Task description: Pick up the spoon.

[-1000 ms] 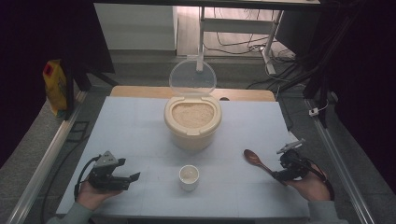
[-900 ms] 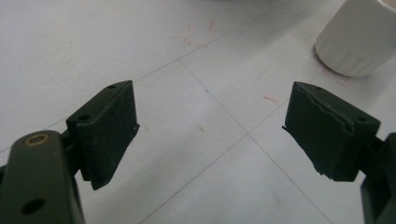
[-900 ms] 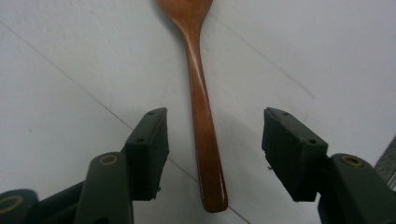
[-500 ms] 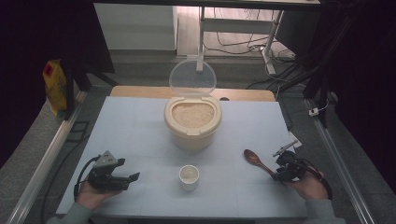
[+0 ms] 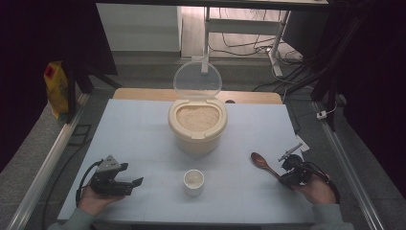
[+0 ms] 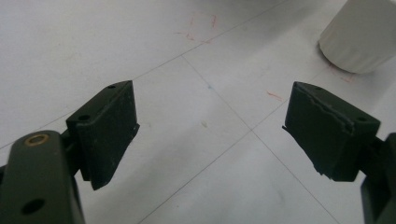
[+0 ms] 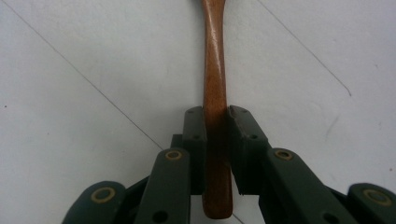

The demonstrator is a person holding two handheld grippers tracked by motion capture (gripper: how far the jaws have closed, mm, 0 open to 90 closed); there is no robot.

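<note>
Gripping now: right gripper, jaws just closed, pads pressing both sides of the brown wooden spoon low on its handle.
Spoon's place: flat on the pale blue table mat, right of the small white cup, bowl end aimed toward the cream rice container with its clear lid raised.
Left gripper: jaws spread apart, nothing between them, resting left of the cup.
Likely aim: scooping rice from the container into the cup.
Risk, grip: the hold sits near the handle's end, so the long spoon may pivot or droop when lifted.
Risk, spill: a tilted bowl would shed rice before reaching the narrow cup.
Risk, cup: light, unsteadied, easily tipped.
</note>
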